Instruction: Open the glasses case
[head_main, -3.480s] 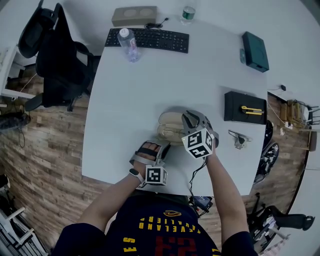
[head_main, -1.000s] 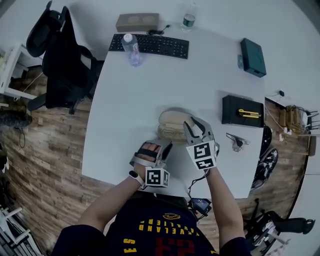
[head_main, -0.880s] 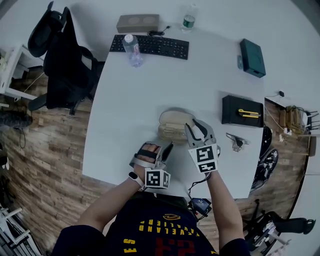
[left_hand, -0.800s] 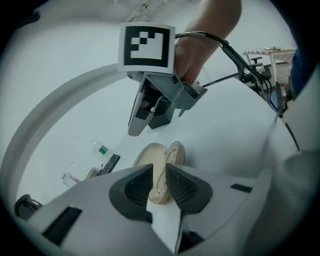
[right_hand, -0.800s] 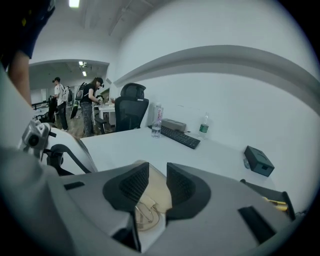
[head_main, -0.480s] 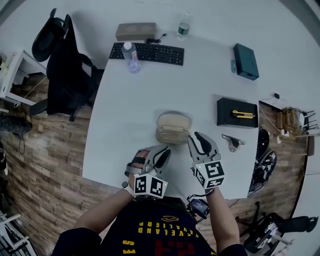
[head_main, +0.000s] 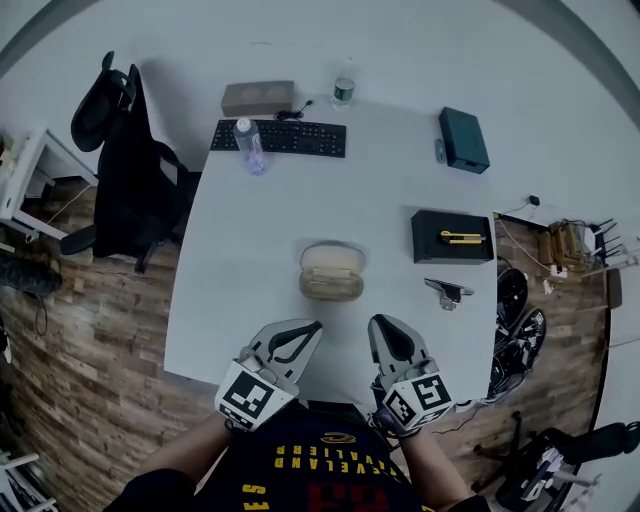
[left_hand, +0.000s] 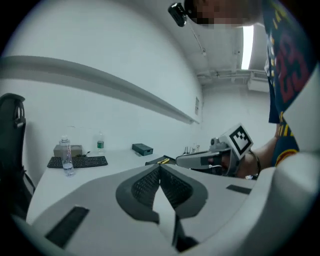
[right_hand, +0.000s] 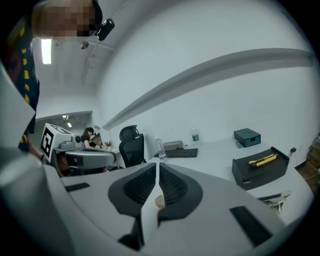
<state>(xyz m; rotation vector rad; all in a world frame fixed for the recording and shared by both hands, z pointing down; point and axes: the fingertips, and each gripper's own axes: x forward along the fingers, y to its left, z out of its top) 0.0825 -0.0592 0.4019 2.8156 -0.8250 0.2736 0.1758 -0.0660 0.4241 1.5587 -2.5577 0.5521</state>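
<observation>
Glasses case (head_main: 332, 270): centre of frame on the desk (head_main: 240, 250), long axis left to right, lying above and between both grippers and touching neither.
Left gripper (head_main: 312, 328): jaws together, empty, marginally nearer.
Right gripper (head_main: 377, 325): jaws have just been closing to a slit, nothing between them.

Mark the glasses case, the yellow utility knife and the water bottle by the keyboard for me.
glasses case (head_main: 332, 272): head view, middle of the case.
utility knife (head_main: 452, 237): head view, its yellow handle.
water bottle (head_main: 249, 150): head view, its clear body.
</observation>
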